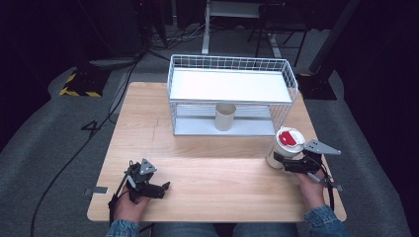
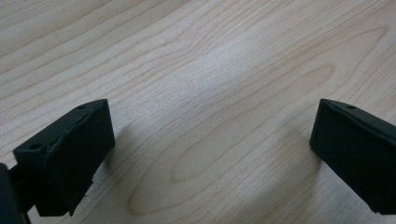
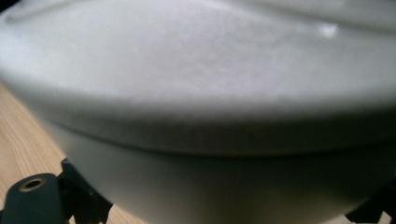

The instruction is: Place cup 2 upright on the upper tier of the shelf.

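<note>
Cup: white, lidded with a red patch on top, standing near the right edge of the table, in front of the wire rack
Right gripper: clamped on the cup's lower body
Left gripper: jaws spread, nothing between them, low over bare wood
Advice: grip sits low, so lift slowly and upright to keep it from tipping
</note>
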A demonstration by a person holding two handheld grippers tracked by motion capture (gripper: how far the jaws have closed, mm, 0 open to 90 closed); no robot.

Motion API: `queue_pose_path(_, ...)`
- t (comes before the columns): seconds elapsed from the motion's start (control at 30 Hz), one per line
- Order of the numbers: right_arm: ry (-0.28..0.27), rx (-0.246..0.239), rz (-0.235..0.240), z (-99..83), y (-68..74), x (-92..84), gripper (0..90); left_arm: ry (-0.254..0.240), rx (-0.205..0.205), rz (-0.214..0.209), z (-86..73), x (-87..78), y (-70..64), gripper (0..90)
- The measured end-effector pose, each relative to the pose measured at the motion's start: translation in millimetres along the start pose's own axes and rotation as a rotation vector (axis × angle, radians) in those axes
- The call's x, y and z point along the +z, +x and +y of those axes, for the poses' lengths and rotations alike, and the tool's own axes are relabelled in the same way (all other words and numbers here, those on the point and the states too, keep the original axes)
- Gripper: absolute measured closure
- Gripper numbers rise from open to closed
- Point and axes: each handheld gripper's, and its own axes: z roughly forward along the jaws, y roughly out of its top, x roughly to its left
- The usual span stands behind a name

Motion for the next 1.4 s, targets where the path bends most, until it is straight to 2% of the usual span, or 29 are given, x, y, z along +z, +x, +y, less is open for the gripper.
queue_pose_path(0.4, 0.001, -0.01, 0.013, 15.9, 4.9, -9.7, 12.3, 0.0, 0.0, 0.0, 0.0, 0.0, 0.0, 0.4)
queue_pose_path(0.57, 0.0, 0.018, 0.03, 24.9, 6.2, -15.1, 12.3, 0.0, 0.0, 0.0, 0.0, 0.0, 0.0, 0.5)
queue_pose_path(0.77, -0.007, 0.007, 0.04, 39.1, 8.5, -20.8, 12.3, 0.0, 0.0, 0.0, 0.0, 0.0, 0.0, 0.4)
queue_pose_path(0.93, -0.001, 0.028, 0.056, 50.1, 9.6, -23.8, 12.4, 0.0, 0.0, 0.0, 0.0, 0.0, 0.0, 0.4)
queue_pose_path(1.07, 0.007, 0.011, 0.048, 60.1, 11.4, -25.9, 12.4, -0.001, 0.002, 0.002, 0.1, 0.0, 0.2, 0.4)
queue_pose_path(1.2, 0.03, 0.024, 0.048, 68.4, 10.7, -26.3, 12.4, 0.0, 0.0, 0.0, 0.0, 0.0, 0.0, 0.5)
queue_pose_path(1.4, 0.033, 0.013, 0.044, 80.9, 9.7, -27.6, 12.4, -0.005, 0.003, 0.003, 0.7, 1.0, 0.1, 0.3)
